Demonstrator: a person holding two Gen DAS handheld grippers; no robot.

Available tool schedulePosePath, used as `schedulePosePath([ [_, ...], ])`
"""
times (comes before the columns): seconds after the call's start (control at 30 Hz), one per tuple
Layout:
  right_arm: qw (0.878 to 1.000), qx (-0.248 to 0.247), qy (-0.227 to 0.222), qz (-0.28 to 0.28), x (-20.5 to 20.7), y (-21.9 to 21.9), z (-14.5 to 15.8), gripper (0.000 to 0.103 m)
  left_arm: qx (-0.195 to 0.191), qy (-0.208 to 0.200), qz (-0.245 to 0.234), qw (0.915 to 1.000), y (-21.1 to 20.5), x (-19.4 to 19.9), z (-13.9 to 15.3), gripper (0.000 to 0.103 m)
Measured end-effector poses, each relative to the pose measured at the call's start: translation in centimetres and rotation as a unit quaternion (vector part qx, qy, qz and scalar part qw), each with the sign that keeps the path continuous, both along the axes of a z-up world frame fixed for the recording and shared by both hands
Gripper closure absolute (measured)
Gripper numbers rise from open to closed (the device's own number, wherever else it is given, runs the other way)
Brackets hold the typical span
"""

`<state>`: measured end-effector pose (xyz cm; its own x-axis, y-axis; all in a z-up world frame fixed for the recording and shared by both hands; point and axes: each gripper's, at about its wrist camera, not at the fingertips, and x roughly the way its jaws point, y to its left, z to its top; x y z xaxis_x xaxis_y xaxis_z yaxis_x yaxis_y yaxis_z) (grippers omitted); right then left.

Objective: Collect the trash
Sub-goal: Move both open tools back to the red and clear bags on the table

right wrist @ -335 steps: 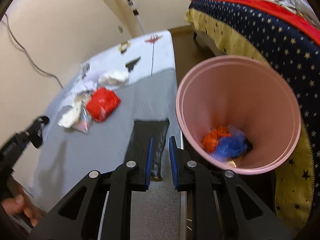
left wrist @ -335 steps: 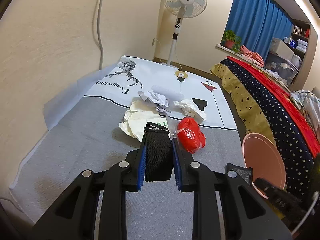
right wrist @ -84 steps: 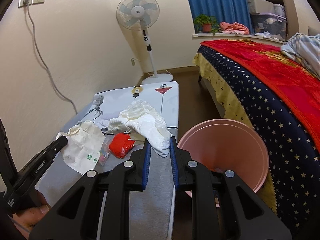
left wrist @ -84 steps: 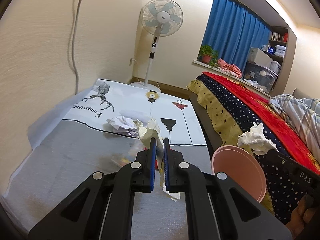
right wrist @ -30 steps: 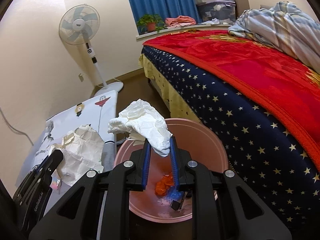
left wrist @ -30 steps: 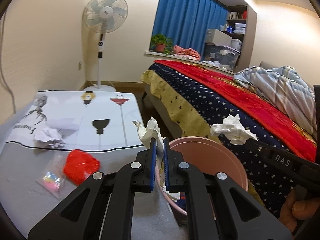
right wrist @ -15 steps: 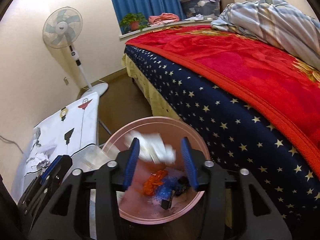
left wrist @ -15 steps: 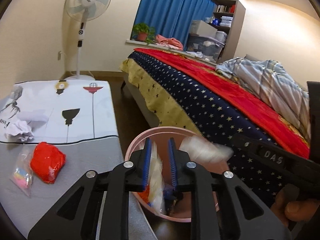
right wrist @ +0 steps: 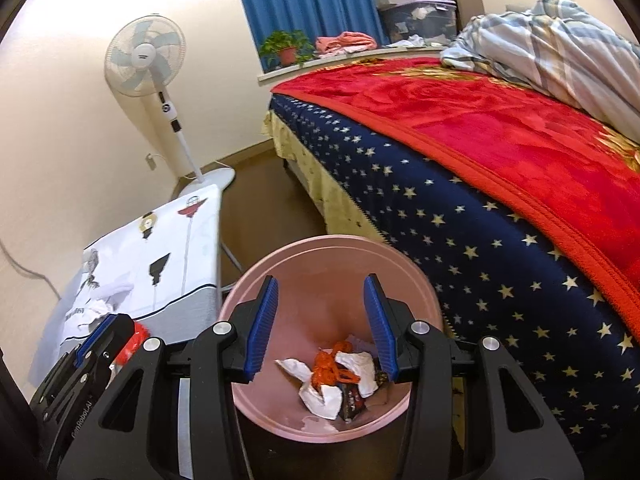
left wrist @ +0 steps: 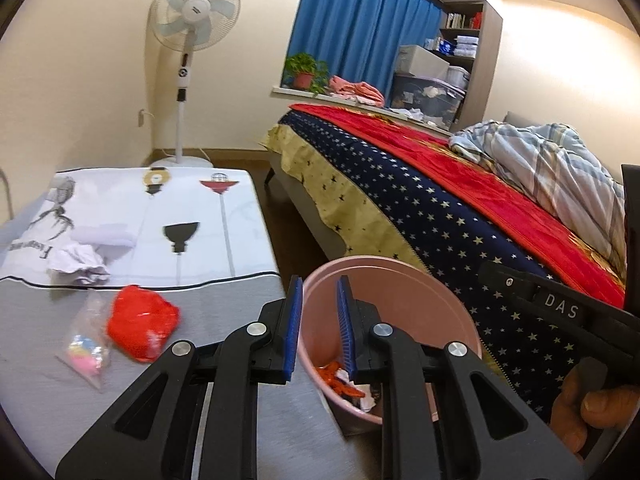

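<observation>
Filling the right side of both views, the bed (left wrist: 460, 208) carries a red blanket (right wrist: 500, 132) over a dark blue cover with stars. On the left stands the worktop (left wrist: 132, 216), white with printed figures at the far part and grey at the near part. A standing fan (left wrist: 194, 12) is at the far wall, behind the worktop.

Between worktop and bed sits the pink bin (right wrist: 332, 256); inside it lie white crumpled paper (right wrist: 320, 396), orange scraps (right wrist: 332, 364) and a dark packet.

The right gripper (right wrist: 322, 330) hangs over the bin with its jaws moderately apart and nothing between them. The left gripper (left wrist: 318, 330) is at the near left rim of the bin, jaws narrowly apart, also empty.

On the grey part of the worktop lie a red wad (left wrist: 142, 322) and, just beside it on the left, a clear small bag (left wrist: 86, 344) with colourful pieces. Farther away rests a crumpled white paper (left wrist: 78, 262).
</observation>
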<state>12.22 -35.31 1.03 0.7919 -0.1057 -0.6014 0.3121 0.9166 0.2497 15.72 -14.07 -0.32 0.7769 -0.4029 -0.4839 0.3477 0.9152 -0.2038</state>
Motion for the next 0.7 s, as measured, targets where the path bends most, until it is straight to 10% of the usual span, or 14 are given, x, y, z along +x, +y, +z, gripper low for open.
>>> schedulePosePath([
  [0.7, 0.994, 0.013, -0.025, 0.108, 1.6, 8.6, 0.4, 0.058, 0.007, 0.029, 0.129, 0.9912, 9.9, -0.6, -0.6, 0.085],
])
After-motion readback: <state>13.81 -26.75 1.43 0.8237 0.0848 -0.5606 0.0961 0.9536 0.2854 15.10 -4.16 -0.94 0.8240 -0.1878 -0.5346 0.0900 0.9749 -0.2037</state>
